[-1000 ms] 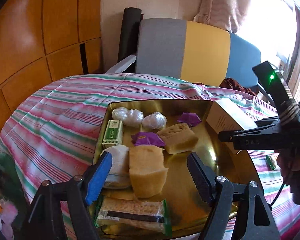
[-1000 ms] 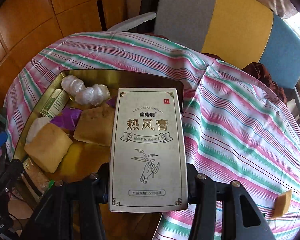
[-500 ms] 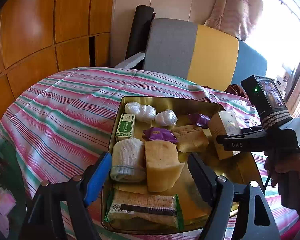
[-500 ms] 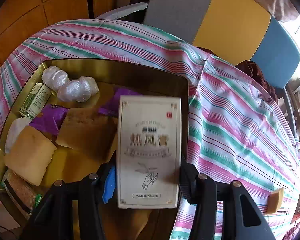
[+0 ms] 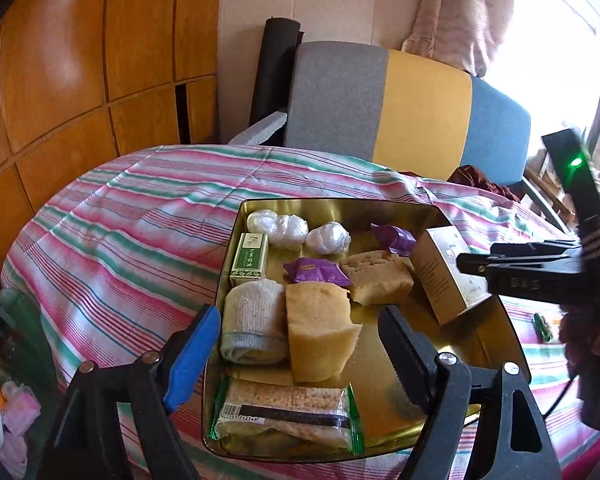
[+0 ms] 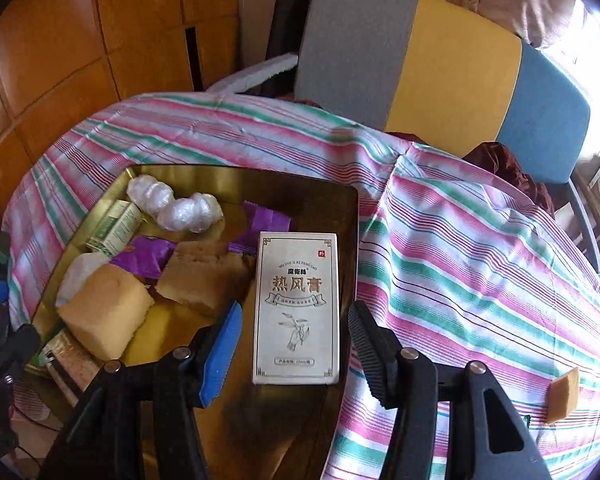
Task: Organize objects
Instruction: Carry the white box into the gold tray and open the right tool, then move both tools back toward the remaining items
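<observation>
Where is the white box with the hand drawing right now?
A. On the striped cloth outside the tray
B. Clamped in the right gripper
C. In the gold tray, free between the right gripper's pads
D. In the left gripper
C: the box stands in the tray, with gaps to the pads of the opening right gripper.

Black gripper (image 6: 292,344), one blue pad (image 6: 222,354)
</observation>
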`<state>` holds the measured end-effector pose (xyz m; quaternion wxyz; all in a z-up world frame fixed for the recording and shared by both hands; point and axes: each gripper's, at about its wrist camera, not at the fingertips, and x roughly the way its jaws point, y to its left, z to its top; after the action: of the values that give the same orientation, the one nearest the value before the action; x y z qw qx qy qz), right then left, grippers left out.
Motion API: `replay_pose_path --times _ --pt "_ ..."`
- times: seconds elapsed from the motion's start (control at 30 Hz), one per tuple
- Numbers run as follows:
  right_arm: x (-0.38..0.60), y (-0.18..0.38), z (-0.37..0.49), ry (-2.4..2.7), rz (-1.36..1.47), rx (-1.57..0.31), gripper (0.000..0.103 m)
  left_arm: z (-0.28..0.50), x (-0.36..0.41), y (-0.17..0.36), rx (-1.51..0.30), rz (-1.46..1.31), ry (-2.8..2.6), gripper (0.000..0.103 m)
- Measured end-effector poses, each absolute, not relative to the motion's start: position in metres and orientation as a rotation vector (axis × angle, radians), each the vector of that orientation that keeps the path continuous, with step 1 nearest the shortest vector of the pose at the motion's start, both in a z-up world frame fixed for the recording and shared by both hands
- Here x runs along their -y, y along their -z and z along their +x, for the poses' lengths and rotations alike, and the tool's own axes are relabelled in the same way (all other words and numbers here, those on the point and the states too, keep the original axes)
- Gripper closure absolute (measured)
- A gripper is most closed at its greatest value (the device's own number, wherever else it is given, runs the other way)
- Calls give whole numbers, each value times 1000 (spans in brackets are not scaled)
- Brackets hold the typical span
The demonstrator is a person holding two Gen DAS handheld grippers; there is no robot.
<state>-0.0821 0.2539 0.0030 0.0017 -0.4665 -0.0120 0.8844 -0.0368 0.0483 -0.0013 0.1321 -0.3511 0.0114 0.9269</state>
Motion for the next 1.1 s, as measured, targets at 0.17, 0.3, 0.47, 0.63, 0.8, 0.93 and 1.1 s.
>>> replay_pose_path --times 0.17,0.3,0.47,0.63,0.8,0.93,1.1 --pt "-274 -16 -59 -2809 -1404 -48 47 -31 -56 -1 -69 -1011 -2675 21" --pt "-302 -22 -41 -2784 -1363 -109 47 -28 -64 -3 -100 -1003 -2657 21" --pt "-355 -24 -15 -2696 -1302 -180 47 -24 -79 -6 -149 -987 -2630 19" --pt "-425 -21 20 -2555 -1219 -296 46 -19 -98 -10 -212 -964 -2590 19" --pt "-503 -13 61 -2371 -1094 -411 45 -12 -126 -16 -292 -924 -2535 19" --pt "-558 6 99 -2200 -962 -628 43 -6 -155 -19 -361 -895 -2480 19" --pt "-581 14 113 -2118 -938 -786 42 0 -196 -24 -445 -845 -2402 19"
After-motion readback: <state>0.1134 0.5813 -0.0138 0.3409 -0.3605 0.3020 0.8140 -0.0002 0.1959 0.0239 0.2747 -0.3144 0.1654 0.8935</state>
